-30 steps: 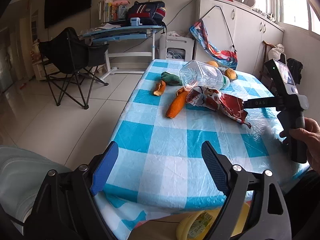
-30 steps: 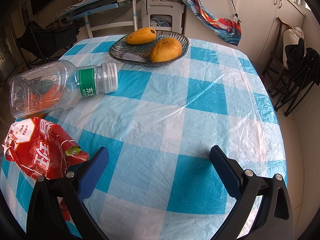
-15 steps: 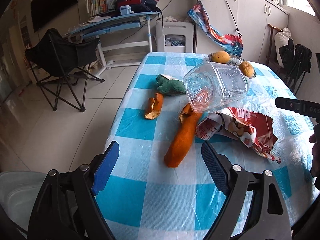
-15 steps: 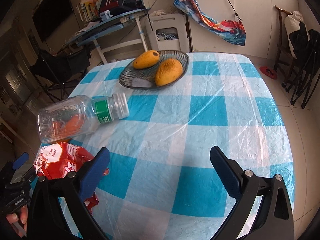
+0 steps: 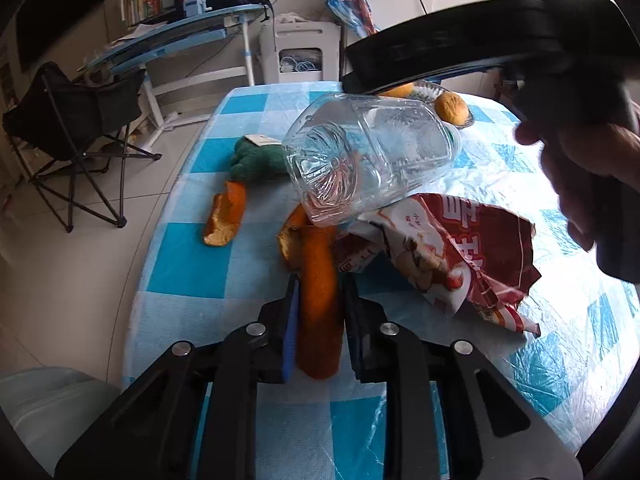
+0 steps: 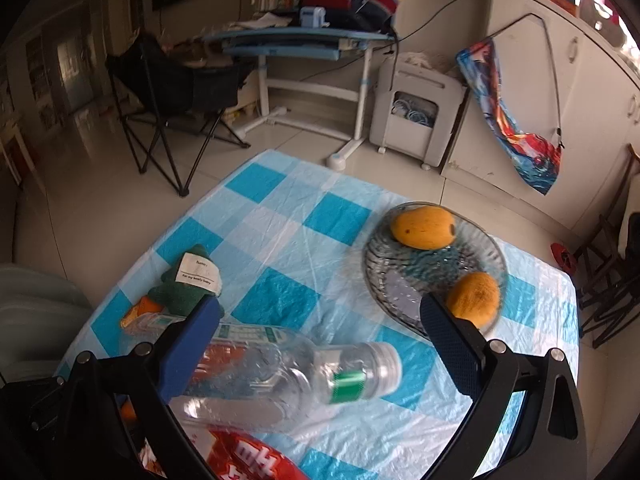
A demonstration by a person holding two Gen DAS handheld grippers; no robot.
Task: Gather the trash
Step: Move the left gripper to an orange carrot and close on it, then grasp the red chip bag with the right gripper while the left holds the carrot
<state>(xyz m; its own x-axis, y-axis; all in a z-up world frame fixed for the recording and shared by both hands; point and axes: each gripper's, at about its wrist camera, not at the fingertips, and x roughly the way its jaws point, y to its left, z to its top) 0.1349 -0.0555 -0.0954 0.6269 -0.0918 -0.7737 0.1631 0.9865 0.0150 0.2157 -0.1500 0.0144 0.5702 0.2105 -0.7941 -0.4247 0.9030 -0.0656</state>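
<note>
A blue-and-white checked tabletop (image 5: 224,264) was pictured strewn with litter as trash was being collected. In the left wrist view, a clear plastic bottle (image 5: 372,160) was seen lying on its side at about 12 o'clock from the left hand-held gripper (image 5: 318,312), its base turned toward the camera and propped over a torn red snack wrapper (image 5: 452,256), which was spread at roughly 2 o'clock.

The long orange peel (image 5: 319,300) was found directly between the blue pads of the left hand-held gripper, its long axis running straight away toward 12 o'clock, in line with the fingers. The jaws had just been closing and were shown clenched on the peel's near half, so the left hand was judged the nearer one for this piece. The far end of the peel was tucked under the bottle and touched the wrapper's edge, and some drag on both was thought likely on lifting.

A shorter curled peel (image 5: 226,220) was left apart at 11 o'clock, with a green plush toy (image 5: 256,160) beyond it.

The right hand-held gripper (image 6: 320,312) was seen released, its jaws spread wide above the bottle's body, with a glass fruit bowl (image 6: 384,276) at 1 o'clock in its own view. A person's hand (image 5: 580,168) was visible on its grip at 2 o'clock in the left view.
</note>
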